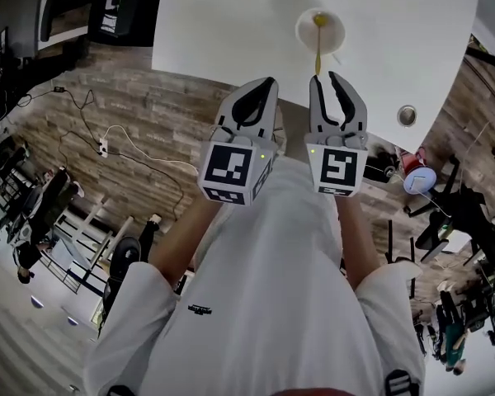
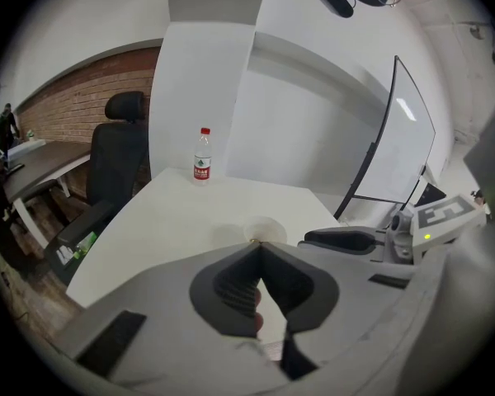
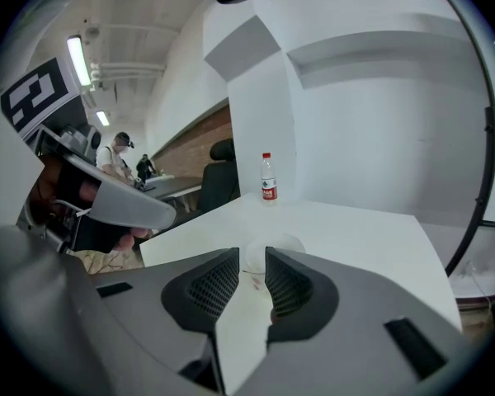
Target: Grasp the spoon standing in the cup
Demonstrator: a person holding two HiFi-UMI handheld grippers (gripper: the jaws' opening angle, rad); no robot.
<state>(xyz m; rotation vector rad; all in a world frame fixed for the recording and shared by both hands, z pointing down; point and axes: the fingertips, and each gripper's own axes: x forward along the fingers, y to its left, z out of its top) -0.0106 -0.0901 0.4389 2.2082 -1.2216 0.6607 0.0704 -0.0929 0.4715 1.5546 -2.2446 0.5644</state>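
Observation:
A clear cup (image 1: 320, 30) stands on the white table (image 1: 231, 31), with a yellow spoon (image 1: 318, 49) leaning out of it toward me. Both grippers hang side by side short of the table's near edge. My right gripper (image 1: 326, 77) points at the cup, its jaws a narrow gap apart with nothing between them. In the right gripper view the cup (image 3: 272, 250) shows through that gap (image 3: 252, 262). My left gripper (image 1: 269, 82) is shut and empty, left of the spoon. In the left gripper view its tips (image 2: 258, 246) meet just below the cup (image 2: 266, 228).
A water bottle (image 2: 201, 155) stands at the table's far edge, and also shows as the bottle (image 3: 268, 177) in the right gripper view. A black office chair (image 2: 120, 151) sits at the table's left. A round metal grommet (image 1: 407, 115) is set in the tabletop to the right.

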